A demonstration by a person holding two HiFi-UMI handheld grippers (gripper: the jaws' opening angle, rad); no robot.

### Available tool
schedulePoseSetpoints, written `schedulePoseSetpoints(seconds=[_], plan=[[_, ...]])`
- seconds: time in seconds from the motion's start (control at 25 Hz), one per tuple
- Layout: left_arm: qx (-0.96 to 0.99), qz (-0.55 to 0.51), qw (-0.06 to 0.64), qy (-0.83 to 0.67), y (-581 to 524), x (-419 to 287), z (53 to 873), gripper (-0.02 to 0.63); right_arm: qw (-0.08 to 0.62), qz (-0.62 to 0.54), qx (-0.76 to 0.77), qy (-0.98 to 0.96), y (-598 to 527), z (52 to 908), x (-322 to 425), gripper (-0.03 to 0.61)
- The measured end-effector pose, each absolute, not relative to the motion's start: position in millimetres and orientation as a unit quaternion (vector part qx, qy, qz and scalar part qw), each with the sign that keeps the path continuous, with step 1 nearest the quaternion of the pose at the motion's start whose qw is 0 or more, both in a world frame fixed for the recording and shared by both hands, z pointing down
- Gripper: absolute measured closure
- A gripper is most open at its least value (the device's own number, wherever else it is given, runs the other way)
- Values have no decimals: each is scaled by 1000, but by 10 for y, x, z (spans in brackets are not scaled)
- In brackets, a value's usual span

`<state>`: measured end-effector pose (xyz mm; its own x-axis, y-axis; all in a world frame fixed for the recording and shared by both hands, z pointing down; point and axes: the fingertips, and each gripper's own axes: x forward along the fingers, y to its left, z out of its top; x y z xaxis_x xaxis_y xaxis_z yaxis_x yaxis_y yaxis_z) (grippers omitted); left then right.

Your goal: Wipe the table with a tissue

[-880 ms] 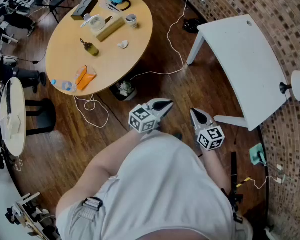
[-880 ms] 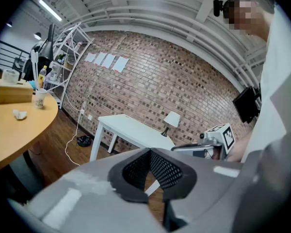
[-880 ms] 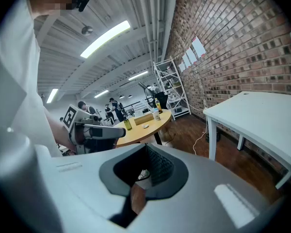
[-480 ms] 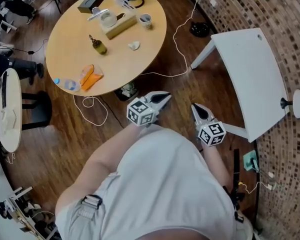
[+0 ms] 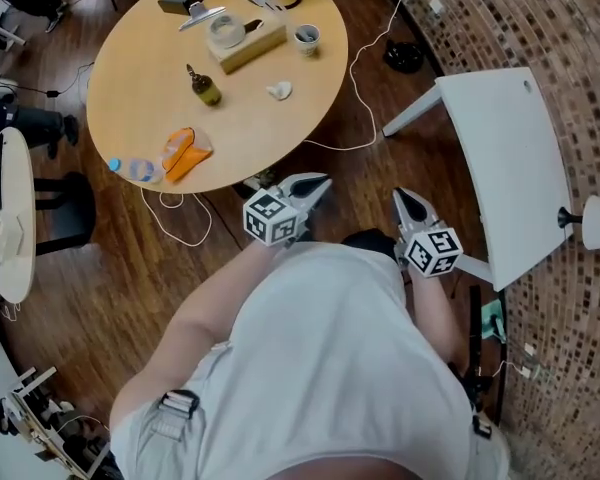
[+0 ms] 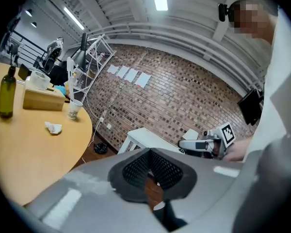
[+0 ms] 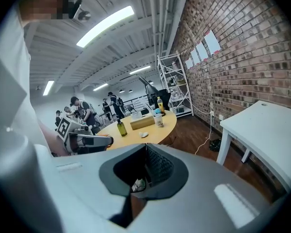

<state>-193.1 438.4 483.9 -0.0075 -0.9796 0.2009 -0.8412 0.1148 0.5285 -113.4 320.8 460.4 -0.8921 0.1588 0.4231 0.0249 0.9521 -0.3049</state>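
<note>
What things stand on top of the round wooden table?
A green bottle, a paper cup, a crumpled tissue, a wooden box, an orange packet. Whatever lies under the box is covered.

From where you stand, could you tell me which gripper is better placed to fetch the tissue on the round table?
Left. The left gripper is nearer the round table and the tissue; the right gripper hangs beside the white table. Both are shut, so either must open first.
</note>
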Motion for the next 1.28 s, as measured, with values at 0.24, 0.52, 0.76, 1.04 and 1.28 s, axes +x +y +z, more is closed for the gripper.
schedulePoseSetpoints(seconds=[0.24, 0.52, 0.76, 1.04, 1.28], plan=[[626, -133, 270, -719, 4321, -2106, 4914, 609, 227, 173, -77, -955, 3111, 4699, -1377, 569], [594, -120, 272, -747, 4067, -2584, 4941, 609, 221, 177, -130, -950, 2839, 4785, -2028, 569], [596, -99, 262, -753, 3352, -2919, 4847, 609, 216, 169, -163, -948, 2285, 4787, -2428, 569], [592, -72, 250, -763, 2675, -3212, 4784, 609, 221, 183, -194, -938, 1771, 4812, -2731, 569], [557, -82, 266, -782, 2445, -3281, 4896, 609, 236, 193, -221, -926, 1470, 4890, -2769, 569]])
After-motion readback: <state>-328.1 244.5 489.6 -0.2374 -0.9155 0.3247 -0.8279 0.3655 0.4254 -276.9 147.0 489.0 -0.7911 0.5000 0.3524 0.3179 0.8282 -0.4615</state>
